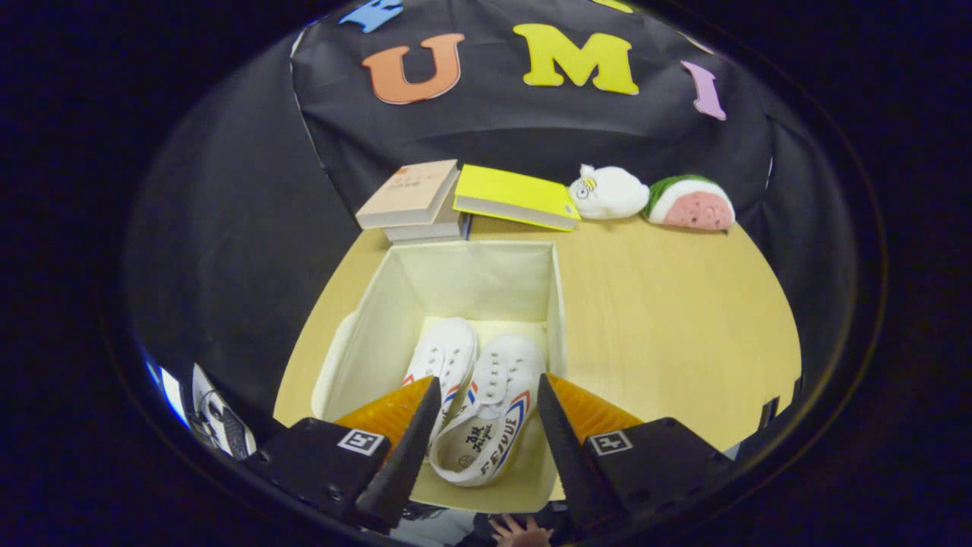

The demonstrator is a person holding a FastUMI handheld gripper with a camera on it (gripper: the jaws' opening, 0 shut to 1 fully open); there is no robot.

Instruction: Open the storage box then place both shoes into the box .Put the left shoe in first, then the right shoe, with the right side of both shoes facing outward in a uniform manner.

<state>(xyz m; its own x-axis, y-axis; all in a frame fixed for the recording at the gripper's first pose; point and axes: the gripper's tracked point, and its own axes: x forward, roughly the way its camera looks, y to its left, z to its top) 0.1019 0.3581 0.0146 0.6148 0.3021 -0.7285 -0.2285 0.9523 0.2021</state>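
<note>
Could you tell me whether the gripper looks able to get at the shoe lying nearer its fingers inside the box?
Probably yes: the gripper is open above the open storage box, and the nearer shoe lies uncovered between its fingers, beside the other shoe.

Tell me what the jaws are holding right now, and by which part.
Nothing is held. The gripper hangs open above the storage box; both white shoes lie inside it, seen through the gap between the jaws, untouched.

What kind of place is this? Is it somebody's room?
Probably a staged booth, not a real room: black cloth wall, a wooden table with books and plush toys, and an open gripper over shoes in a storage box.
</note>
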